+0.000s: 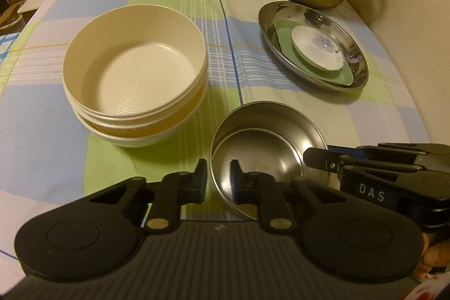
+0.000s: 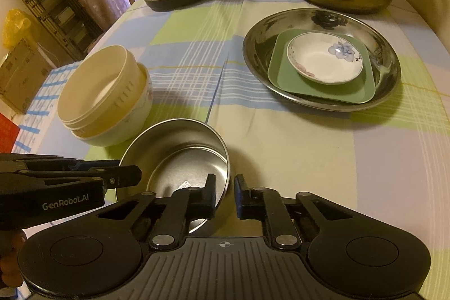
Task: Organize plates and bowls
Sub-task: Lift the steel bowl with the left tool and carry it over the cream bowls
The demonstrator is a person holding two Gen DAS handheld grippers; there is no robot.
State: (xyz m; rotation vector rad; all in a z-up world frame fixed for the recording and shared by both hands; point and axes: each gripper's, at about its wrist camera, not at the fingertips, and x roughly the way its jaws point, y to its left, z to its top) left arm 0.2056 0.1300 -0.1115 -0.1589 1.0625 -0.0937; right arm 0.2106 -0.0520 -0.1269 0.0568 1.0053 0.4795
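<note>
Straddling opposite rims of the steel bowl [image 1: 258, 148] on the worktop [image 2: 295, 148], we keep left tongs [image 1: 219, 173] and right tongs [image 2: 225, 187] parted, unclenched, with the cream bowl stack [image 1: 135, 75] just beyond-left.

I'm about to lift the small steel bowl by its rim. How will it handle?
The steel bowl looks thin-walled, so probably light and rigid. Its polished rim may slip between the right gripper fingers. Held by one side only, it will likely tilt; the left gripper straddling the opposite rim should help.
</note>
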